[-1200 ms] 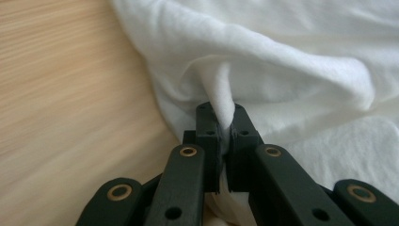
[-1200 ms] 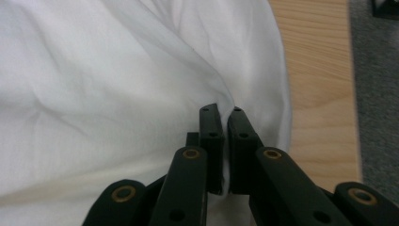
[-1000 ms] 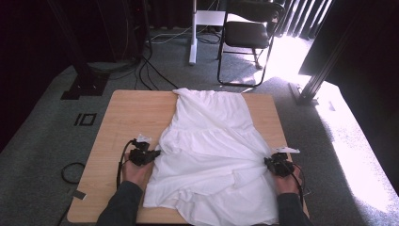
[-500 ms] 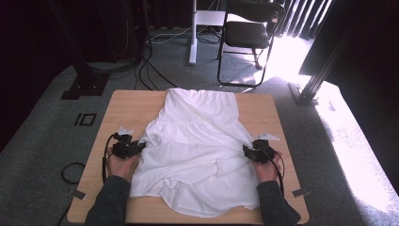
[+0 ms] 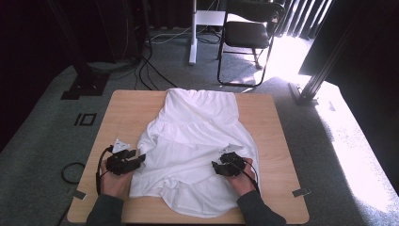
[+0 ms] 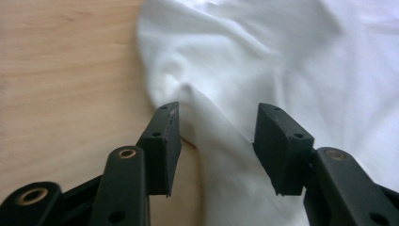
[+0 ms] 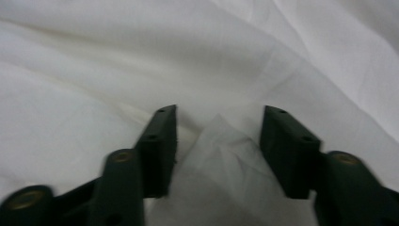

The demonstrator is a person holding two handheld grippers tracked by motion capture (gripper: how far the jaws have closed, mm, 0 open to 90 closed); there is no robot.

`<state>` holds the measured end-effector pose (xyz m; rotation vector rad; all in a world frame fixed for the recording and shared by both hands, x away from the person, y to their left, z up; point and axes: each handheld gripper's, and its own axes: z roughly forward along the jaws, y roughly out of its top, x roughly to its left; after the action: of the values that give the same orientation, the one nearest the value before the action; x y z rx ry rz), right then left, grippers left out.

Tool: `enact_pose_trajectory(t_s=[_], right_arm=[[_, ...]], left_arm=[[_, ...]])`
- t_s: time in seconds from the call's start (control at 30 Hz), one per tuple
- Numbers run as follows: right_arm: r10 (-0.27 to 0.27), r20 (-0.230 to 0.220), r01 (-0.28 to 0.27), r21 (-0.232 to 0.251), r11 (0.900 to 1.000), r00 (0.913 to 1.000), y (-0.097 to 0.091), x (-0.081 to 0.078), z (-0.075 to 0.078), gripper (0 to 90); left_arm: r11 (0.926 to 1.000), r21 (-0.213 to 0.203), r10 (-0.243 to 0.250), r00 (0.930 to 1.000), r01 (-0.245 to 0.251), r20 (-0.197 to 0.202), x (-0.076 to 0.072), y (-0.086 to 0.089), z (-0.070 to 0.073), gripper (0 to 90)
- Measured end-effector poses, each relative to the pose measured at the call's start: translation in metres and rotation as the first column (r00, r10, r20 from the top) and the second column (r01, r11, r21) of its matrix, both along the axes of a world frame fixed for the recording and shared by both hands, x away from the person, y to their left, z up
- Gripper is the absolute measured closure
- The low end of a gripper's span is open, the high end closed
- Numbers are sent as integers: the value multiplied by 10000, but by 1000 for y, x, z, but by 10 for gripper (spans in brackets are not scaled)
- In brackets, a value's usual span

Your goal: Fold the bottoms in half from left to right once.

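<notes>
Your left tongs (image 5: pixel 139 158) stand half open at the near left edge of the white dress (image 5: pixel 197 141), a fold between the jaws but unpinched; they have just been opening. Your right tongs (image 5: pixel 217 165) gape over a small peak of cloth, having just closed slightly. Close too shallow and the thin fabric could slip free. Farther off, the dress lies crumpled mid-counter (image 5: pixel 117 108), bodice away from you.
</notes>
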<state>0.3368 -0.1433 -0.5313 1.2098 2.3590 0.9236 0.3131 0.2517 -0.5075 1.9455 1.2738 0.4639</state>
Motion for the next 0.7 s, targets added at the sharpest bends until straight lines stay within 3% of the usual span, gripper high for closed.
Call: enact_pose_trajectory(t_s=[0.07,0.17,0.3,0.43,0.47,0.53,0.57,0.63,0.7], right_arm=[[151,-106,-150,64,9999,9998,-5,-4,1,699],[-53,-18,54,201,9998,10000,-17,-14,6,839],[-404,288,393,360,9986,9988,-40,-29,14,877],[-789,511,752,704,9947,9956,-65,-49,21,879],[-910,592,870,675,9939,9941,-71,-54,21,879],[-1228,674,1176,754,9902,9901,-85,-65,22,880],[-1375,668,1318,828,9878,9882,-91,-70,22,880],[-1725,665,1668,835,9824,9828,-104,-80,21,880],[-2020,731,1956,861,9769,9767,-116,-89,22,881]], left_arm=[[9995,-149,-287,9995,285,-154,-10,0,-2,508],[9985,-39,-546,9979,545,-357,-26,-3,-9,500],[9957,156,-900,9944,909,-551,-44,-6,-21,481],[9915,809,-946,9918,1015,-856,-48,-9,-32,485],[9904,1009,-850,9917,947,-965,-48,-9,-35,506],[9894,1154,-796,9940,880,-757,-50,-8,-37,593],[9894,1148,-803,9934,894,-817,-50,-6,-36,683],[9915,858,-901,9920,977,-879,-52,-2,-35,882],[9918,651,-1045,9912,1099,-815,-55,2,-32,900]])
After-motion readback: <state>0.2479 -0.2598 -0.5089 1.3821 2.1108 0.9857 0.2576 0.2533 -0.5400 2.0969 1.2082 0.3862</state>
